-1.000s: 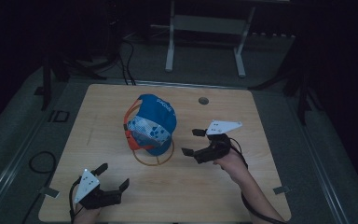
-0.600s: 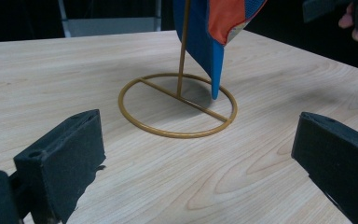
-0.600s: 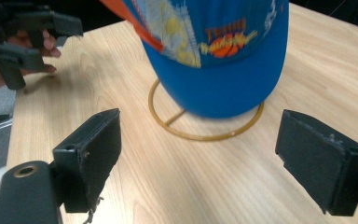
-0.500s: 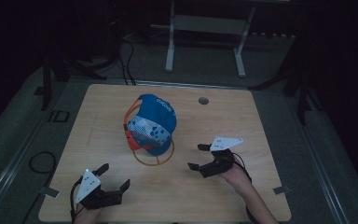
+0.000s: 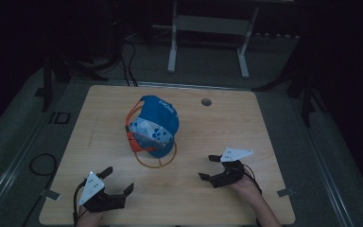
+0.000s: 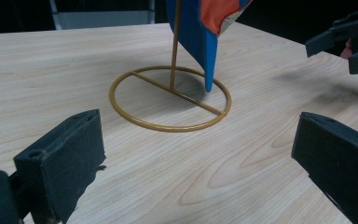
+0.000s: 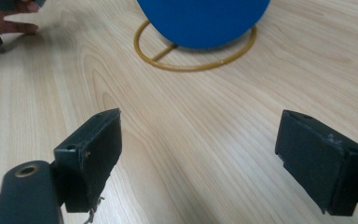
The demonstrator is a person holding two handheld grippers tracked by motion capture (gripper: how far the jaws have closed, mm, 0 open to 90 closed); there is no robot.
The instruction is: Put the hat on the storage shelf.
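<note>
Probably a dim lab: wooden table (image 5: 246,123), floor cables (image 5: 127,56), metal stand (image 5: 208,28).

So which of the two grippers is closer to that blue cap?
The right gripper, just right of the cap's stand. The left gripper sits farther off, near the table's front edge.

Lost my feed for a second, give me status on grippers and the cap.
Left gripper open, empty, near table edge. Right gripper open, empty, right of stand. Blue cap hanging on gold wire stand, untouched. Nothing between fingers and cap.

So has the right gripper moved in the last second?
Yes. The right gripper has drawn back toward the person's edge of the table, farther from the cap stand.
</note>
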